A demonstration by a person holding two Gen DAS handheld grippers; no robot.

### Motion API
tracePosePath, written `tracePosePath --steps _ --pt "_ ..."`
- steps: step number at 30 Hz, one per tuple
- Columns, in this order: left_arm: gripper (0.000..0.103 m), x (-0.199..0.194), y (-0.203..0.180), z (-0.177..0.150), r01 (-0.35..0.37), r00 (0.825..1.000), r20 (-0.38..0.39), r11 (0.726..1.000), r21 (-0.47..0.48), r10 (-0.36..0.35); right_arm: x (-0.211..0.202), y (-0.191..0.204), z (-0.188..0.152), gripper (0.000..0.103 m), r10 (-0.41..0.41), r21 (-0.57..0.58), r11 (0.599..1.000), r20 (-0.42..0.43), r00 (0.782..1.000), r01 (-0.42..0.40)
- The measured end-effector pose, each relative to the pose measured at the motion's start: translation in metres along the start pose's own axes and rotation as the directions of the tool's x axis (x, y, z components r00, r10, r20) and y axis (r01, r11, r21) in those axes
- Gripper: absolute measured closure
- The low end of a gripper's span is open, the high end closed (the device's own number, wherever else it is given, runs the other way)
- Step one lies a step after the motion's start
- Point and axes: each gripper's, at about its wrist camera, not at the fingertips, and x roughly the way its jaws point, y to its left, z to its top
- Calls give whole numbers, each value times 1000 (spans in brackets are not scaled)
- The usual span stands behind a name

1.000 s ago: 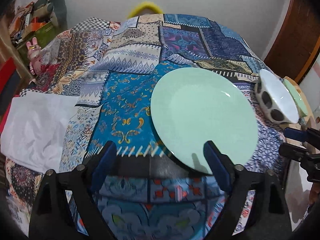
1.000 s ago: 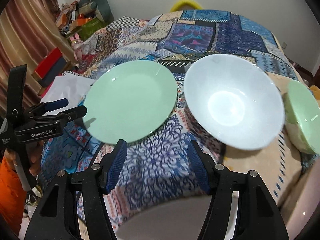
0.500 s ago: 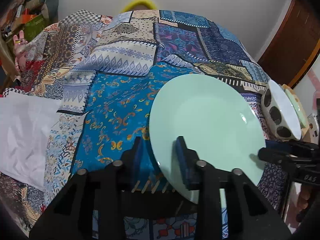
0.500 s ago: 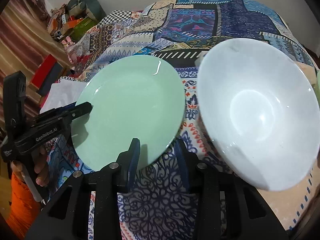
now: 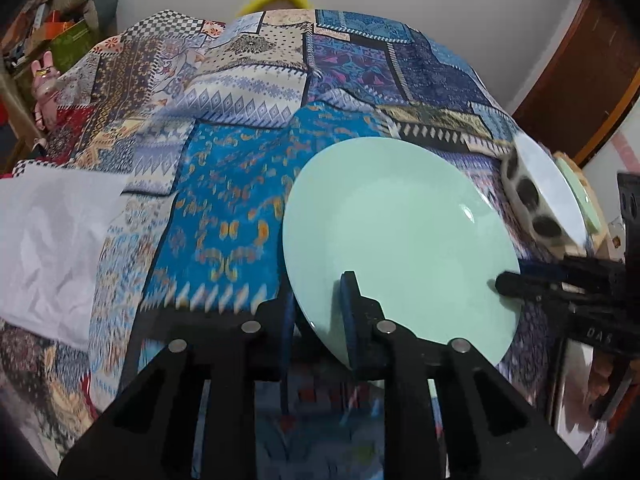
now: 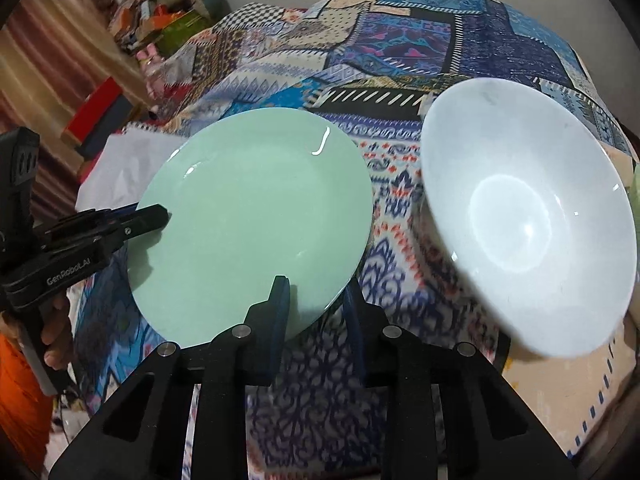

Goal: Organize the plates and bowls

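both grippers have hold of the same mint green plate [image 5: 396, 236], one on each side of it. the left gripper [image 5: 318, 318] has just been closing, and its blue pads now pinch the plate's near rim, one pad under the edge and the other on the plate's upper face. seen from the right wrist, the right gripper [image 6: 314, 312] has also just been closing and clamps the near rim of the plate in the same way, one pad lying on the green surface and the other under the edge. each gripper shows up in the other's view, biting the rim from the side.

the plate sits over a patchwork cloth [image 5: 224, 168] of blue, navy and cream squares that covers the whole surface. its near edge looks raised off the cloth, tilting it toward the cameras, though i cannot tell how much of it still rests on the fabric.

just to the right of the plate is a white bowl [image 6: 528, 220], tipped so that its inside faces the right camera; from the left view its outside shows dark spots. beyond the bowl, at the far right edge, lies another pale green dish [image 5: 580, 196], only partly visible.

a sheet of white paper [image 5: 52, 236] lies on the cloth at the left. a hand [image 6: 56, 340] grips the left tool's handle. clutter [image 6: 160, 20] is piled near the wall.
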Motion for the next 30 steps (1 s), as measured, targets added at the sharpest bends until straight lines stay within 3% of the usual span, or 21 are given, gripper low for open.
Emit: tracePosePath --steps 8,13,18,30 --pt "81 -34 -4 -56 11 1000 -25 999 -48 -13 -9 18 -24 78 17 -102 995 -50 999 -22" --pt "79 -44 -9 -80 19 999 -49 998 -62 -22 -9 20 -32 78 28 -104 994 -56 998 -34" --pt "79 -44 -8 -78 -13 998 -55 998 -66 10 -7 16 -25 78 25 -79 996 -42 999 -29" --pt "75 -32 1 -68 21 998 -51 996 -87 -26 7 22 -16 78 5 -104 995 -14 1000 -7"
